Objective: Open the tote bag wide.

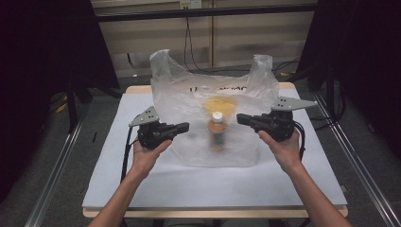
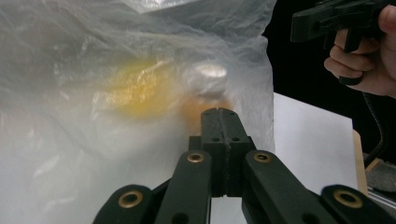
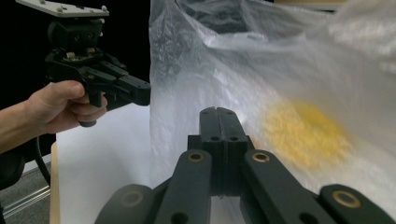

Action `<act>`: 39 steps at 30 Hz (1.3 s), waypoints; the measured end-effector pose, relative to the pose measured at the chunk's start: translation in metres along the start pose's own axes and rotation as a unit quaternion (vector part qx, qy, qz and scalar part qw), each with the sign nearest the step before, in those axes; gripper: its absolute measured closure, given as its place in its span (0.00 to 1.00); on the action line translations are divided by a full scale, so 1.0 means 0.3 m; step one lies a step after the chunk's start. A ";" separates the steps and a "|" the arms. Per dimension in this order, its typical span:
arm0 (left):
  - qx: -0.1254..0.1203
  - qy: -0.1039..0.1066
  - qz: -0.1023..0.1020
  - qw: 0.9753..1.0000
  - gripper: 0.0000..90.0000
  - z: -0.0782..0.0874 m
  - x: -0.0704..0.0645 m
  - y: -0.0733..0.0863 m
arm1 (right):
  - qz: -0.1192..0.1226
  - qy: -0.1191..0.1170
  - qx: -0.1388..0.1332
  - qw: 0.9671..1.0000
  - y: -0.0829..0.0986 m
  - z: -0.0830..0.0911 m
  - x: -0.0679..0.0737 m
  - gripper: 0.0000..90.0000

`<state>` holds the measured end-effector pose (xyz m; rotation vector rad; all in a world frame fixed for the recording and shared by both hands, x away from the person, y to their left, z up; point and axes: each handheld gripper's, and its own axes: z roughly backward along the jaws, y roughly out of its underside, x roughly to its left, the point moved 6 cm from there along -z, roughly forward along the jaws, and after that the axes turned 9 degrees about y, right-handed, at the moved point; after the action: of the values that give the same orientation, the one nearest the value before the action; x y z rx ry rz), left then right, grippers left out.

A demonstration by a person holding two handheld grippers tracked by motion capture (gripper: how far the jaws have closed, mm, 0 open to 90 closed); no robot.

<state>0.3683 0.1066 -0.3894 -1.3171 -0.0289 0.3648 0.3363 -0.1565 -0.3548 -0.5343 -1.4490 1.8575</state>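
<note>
Lab: black curtains (image 1: pixel 42 47), railed white table (image 1: pixel 293 175)

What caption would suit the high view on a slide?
Two hand-held grippers, left and right, flank a standing clear plastic bag containing a bottle.

The thin translucent plastic bag (image 1: pixel 189 101) looked glossy and crinkled. Both black plastic tongs (image 2: pixel 218 116) (image 3: pixel 218 116) were matt with brass-coloured rivets. The white bench (image 1: pixel 227 182) surface appeared smooth, matt, with wood edges.

A clear, milky plastic bag (image 1: pixel 189 101) with dark lettering is showing a yellow blur and an orange-brown bottle (image 1: pixel 217 133) with a white cap, sitting on a white table (image 1: pixel 142 179); both grippers are looking black.
</note>
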 end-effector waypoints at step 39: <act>-0.030 -0.008 -0.008 0.999 1.00 -0.138 0.117 -0.338 | 0.018 0.055 0.011 0.998 -0.243 -0.179 -0.062 1.00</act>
<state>0.4355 0.0568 -0.3104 -1.3715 -0.0646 0.3635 0.4062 -0.1263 -0.3023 -0.6449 -1.3533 1.8404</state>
